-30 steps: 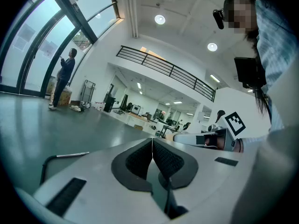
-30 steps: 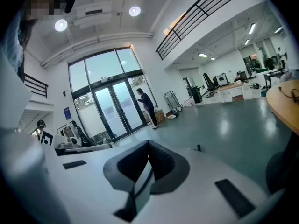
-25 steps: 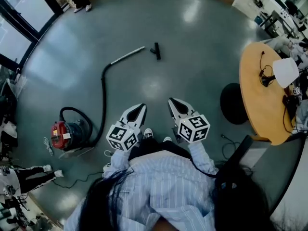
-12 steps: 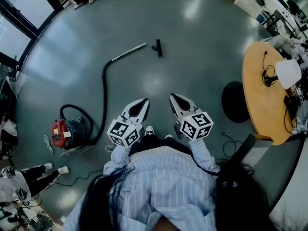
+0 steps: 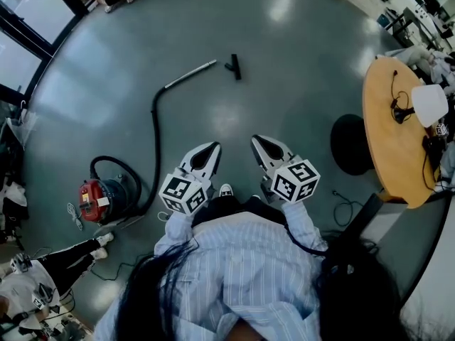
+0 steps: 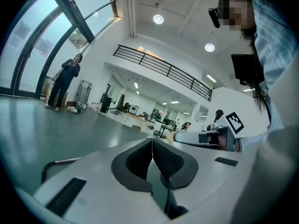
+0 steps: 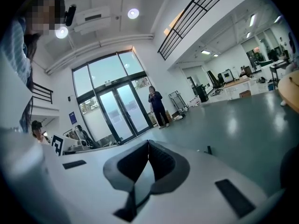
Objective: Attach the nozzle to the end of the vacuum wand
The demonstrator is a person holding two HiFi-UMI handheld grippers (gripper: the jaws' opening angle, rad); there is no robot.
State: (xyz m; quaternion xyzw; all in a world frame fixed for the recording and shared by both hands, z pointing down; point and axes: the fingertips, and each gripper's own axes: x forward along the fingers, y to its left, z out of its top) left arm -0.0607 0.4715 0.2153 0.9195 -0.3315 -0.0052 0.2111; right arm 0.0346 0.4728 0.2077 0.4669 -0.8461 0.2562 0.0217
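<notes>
Nozzle [image 5: 232, 66] lies near the vacuum wand [image 5: 190, 74] tip on the floor [image 5: 298, 77], well ahead of left hand-held gripper [image 5: 212, 148] and right hand-held gripper [image 5: 257, 141], both closed, empty.

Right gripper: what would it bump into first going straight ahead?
Probably only the shiny grey floor; the small black vacuum nozzle lies slightly right of the right gripper's line, though depth is unclear.

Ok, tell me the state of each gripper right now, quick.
Left gripper: closed, nothing between the jaws.
Right gripper: closed, nothing between the jaws.
</notes>
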